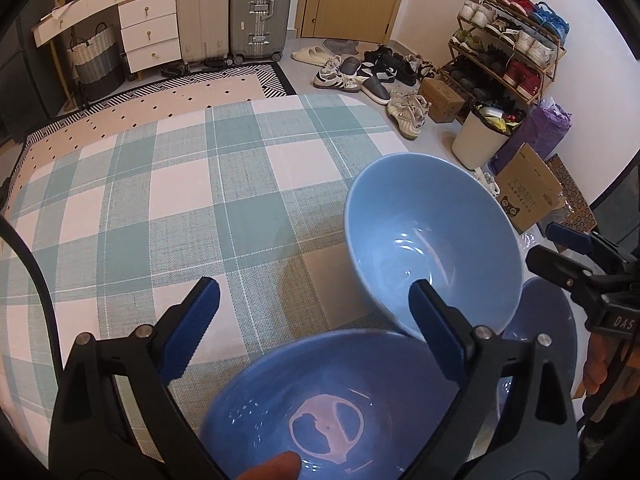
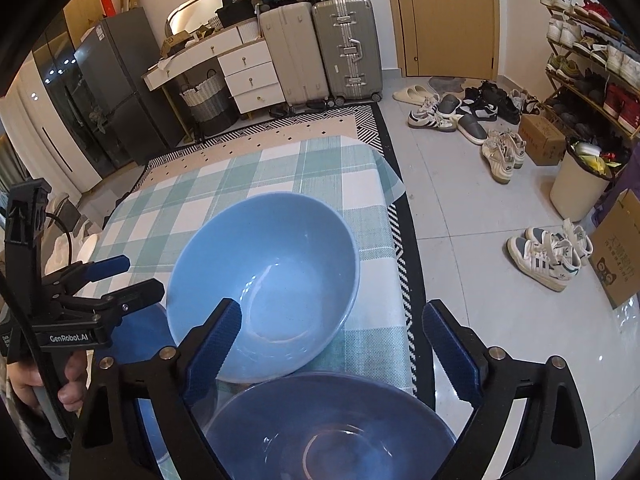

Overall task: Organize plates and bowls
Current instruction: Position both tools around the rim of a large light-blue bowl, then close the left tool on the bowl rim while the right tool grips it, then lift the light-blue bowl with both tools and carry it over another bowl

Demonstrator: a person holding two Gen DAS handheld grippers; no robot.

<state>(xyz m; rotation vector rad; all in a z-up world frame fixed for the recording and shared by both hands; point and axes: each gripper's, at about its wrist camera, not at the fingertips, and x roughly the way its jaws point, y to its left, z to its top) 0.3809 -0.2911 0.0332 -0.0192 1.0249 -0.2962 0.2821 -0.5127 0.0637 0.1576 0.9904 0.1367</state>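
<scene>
Three blue bowls stand close together on a table with a green-and-white checked cloth [image 1: 180, 184]. The pale blue bowl [image 1: 432, 248] [image 2: 264, 280] is farthest from me. My left gripper [image 1: 316, 320] hangs open over a darker blue bowl [image 1: 332, 408], with its right finger in front of the pale bowl's rim. My right gripper [image 2: 334, 344] is open above another dark blue bowl [image 2: 328, 428], near the table's right edge. No pad presses on anything. The right gripper [image 1: 560, 248] shows at the right edge of the left wrist view, and the left gripper [image 2: 136, 276] at the left of the right wrist view.
The table's right edge [image 2: 396, 264] drops to a patterned rug and tiled floor. Loose shoes [image 2: 544, 256], a shoe rack [image 1: 512, 40], a white bin [image 1: 476, 140] and a cardboard box [image 1: 528, 188] lie right. Suitcases [image 2: 344, 48] and a drawer unit [image 1: 148, 32] stand behind.
</scene>
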